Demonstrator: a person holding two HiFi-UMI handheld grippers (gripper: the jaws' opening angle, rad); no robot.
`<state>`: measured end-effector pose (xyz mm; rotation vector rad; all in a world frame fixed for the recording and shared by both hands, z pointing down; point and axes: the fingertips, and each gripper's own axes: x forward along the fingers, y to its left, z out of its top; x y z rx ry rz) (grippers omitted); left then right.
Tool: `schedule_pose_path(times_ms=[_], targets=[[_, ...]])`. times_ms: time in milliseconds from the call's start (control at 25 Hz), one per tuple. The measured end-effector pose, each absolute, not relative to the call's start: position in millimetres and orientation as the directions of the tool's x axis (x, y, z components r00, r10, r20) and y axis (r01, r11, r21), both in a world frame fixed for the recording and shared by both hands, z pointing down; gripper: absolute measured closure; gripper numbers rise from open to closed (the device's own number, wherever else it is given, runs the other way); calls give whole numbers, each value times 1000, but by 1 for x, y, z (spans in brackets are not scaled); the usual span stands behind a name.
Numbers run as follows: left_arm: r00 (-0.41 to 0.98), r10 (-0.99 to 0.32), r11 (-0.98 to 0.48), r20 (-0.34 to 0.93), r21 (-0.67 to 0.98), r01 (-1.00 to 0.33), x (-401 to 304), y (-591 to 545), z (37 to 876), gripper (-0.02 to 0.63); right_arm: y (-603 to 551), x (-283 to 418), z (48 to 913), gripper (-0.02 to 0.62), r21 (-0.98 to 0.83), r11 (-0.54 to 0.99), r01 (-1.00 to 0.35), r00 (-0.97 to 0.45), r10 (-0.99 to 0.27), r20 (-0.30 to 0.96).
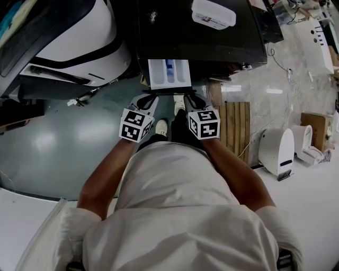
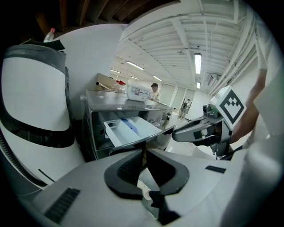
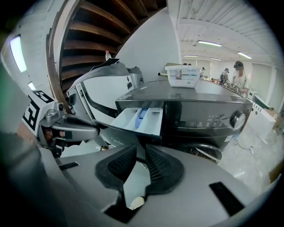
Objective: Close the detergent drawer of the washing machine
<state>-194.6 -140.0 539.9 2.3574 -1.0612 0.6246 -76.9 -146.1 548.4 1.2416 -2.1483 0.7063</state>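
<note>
Both arms reach forward; left gripper (image 1: 150, 97) and right gripper (image 1: 186, 97) clenched empty, side by side near the pulled-out detergent drawer (image 1: 168, 74)

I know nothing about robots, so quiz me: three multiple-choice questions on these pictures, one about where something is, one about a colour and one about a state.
1. Where is the white box?
A. On top of the washing machine
B. On the floor
C. Inside the drawer

2. What colour is the insert in the detergent drawer?
A. Red
B. Blue
C. Yellow

3. How is the detergent drawer?
A. Pushed fully in
B. Removed and lying on the floor
C. Pulled out and open

Answers:
1 A, the box rests on the machine's dark top.
2 B, a blue piece shows in the middle compartment.
3 C, the drawer juts out from the machine's front with its compartments exposed.
</note>
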Motion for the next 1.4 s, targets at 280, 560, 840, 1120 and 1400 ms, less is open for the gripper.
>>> schedule_pose_path(times_ms=[280,560,840,1120,1400], targets=[[573,-571,-558,588,235,-796,-197,-151,543,577,-156,-80,548,525,-178,466,-867,-449,-574,685],[561,-579,-542,592,234,-807,-199,-163,542,577,-167,-81,549,525,-182,490,-853,-466,-557,687],[548,-587,-528,596,231,-817,-200,-175,542,575,-179,-79,550,528,-184,501,-845,-476,-552,685],[538,-591,-518,602,228,-824,-201,-185,542,574,-190,-80,551,529,-197,507,-839,-489,-546,680],[531,-597,-509,601,228,-830,-202,-197,542,571,-201,-82,551,529,-203,513,-834,-499,-545,674]])
